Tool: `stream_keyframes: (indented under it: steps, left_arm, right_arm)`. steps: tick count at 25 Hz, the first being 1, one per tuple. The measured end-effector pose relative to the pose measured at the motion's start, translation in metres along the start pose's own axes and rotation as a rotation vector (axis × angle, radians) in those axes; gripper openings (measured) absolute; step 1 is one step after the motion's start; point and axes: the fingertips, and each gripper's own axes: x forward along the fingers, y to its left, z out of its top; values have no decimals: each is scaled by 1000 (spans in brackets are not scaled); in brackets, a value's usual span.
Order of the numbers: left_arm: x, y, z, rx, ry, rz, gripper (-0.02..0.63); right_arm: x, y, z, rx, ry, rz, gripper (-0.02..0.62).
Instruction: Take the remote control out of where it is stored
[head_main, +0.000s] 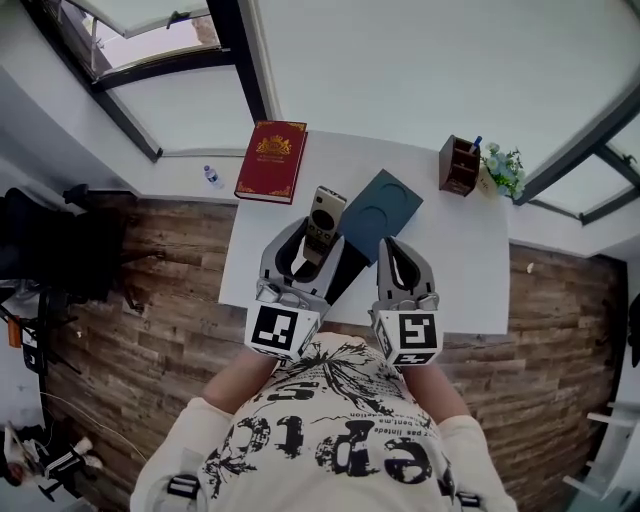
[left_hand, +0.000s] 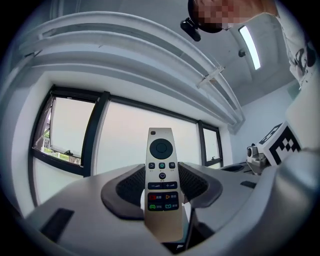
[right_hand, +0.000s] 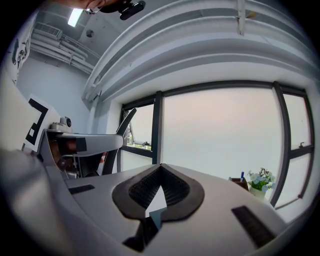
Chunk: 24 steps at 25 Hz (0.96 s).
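Observation:
The remote control (head_main: 325, 210) is a slim pale-gold bar with a round pad and coloured buttons. My left gripper (head_main: 314, 246) is shut on its lower half and holds it level above the white table (head_main: 460, 270). In the left gripper view the remote (left_hand: 161, 165) stands between the dark pads (left_hand: 129, 189), its button face toward the camera. My right gripper (head_main: 389, 246) hovers beside it on the right, its jaws together with nothing between them. In the right gripper view, the right gripper (right_hand: 160, 169) has its ribbed pads meeting at the tip.
A dark teal flat case (head_main: 382, 208) lies on the table under the grippers, with a black piece (head_main: 346, 268) beside it. A red book (head_main: 272, 160) sits at the back left, a brown pen holder (head_main: 458, 165) and a small plant (head_main: 503, 168) at the back right. A small bottle (head_main: 212, 177) stands on the sill.

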Motion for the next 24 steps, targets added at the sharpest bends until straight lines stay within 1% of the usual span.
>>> stream_keyframes:
  steps: [3, 7, 11, 18, 24]
  left_arm:
    - [-1, -1, -2, 5, 17, -8, 218]
    - [-1, -7, -14, -22, 57, -35, 218]
    - [-3, -12, -21, -39, 90, -53, 218]
    - [-3, -22, -28, -46, 120, -73, 218]
    - [-1, -29, -35, -63, 127, -87, 218]
  right_arm:
    - [0, 5, -3, 8, 11, 12, 2]
    - [-2, 9, -8, 15, 23, 24, 2]
    - [-9, 10, -8, -1, -3, 18, 2]
    - [-17, 6, -12, 6, 1, 17, 2]
    - [-17, 0, -23, 31, 22, 12, 2]
